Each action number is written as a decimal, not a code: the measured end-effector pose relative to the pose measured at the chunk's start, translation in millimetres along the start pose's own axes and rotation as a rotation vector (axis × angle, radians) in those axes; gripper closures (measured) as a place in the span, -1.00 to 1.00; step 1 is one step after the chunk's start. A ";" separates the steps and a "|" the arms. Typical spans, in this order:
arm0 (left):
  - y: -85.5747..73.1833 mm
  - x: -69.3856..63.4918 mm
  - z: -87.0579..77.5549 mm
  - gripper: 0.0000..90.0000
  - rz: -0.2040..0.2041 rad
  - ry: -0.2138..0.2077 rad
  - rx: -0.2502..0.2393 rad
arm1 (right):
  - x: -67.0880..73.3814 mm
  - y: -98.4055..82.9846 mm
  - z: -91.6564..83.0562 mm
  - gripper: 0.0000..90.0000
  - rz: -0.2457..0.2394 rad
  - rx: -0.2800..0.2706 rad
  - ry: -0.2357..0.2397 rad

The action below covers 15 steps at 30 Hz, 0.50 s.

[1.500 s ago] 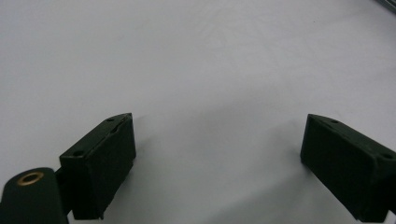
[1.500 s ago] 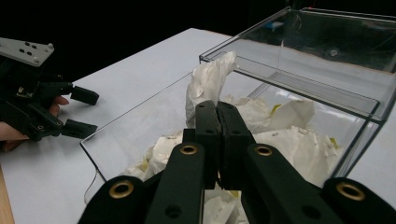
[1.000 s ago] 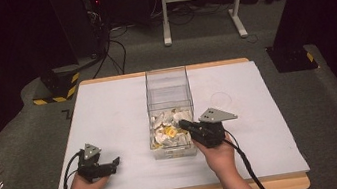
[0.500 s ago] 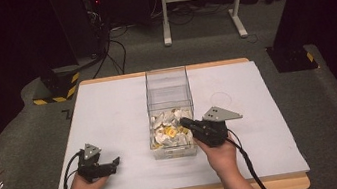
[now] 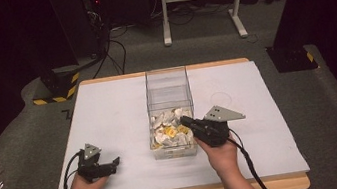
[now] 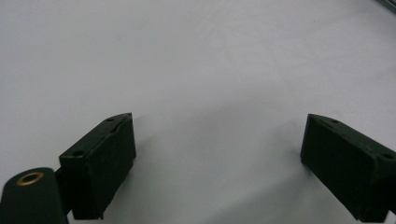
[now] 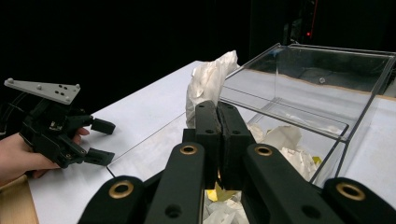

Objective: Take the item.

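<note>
Clear plastic box sitting mid-worktop, open at the top, bottom layered with crumpled white and yellow paper wads. White cover across the whole worktop, wood edge peeking out along the near side.

Right claw up at the box's near right corner, jaws squeezed together on a crumpled white paper piece. Seen from the right claw view, paper sticking up above the jaw tips, held above the rim of the box, with the pile of other wads lower down inside. A scrap of yellow visible low between the claw's arms, too. From the high view, same right claw reaching over the box's near right wall, grey three-cornered plate on top, cable trailing back toward the near edge past the person's hand.

Left claw parked well away from the box, low near the front left part of the worktop, in the person's other hand. Jaws spread wide, nothing between them, just bare white surface in the left claw view. Also visible off to the side in the right claw view, plainly open and empty there as well.

Floor behind: grey carpet, a white stand's legs, some cables, a yellow-and-black striped base left of the far worktop edge.
</note>
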<state>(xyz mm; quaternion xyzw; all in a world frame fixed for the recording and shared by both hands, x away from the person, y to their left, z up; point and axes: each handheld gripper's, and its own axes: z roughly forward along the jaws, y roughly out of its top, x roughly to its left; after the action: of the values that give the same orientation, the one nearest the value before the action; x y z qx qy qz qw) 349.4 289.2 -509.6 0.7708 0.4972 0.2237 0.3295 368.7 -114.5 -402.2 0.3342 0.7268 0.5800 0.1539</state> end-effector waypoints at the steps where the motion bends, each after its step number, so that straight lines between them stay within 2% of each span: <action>1: 0.0 0.0 0.0 -0.77 0.000 -0.001 0.000 | 0.2 0.4 -0.6 0.97 -0.001 -0.004 -0.001; 15: -0.1 -0.2 0.0 -0.77 -0.001 -0.001 0.000 | 1.6 7.2 -9.2 0.97 -0.009 -0.052 -0.006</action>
<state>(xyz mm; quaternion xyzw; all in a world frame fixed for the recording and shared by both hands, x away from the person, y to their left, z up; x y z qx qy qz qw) 349.2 289.1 -509.7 0.7706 0.4974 0.2232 0.3300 364.2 -119.5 -392.6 0.3287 0.7124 0.5970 0.1675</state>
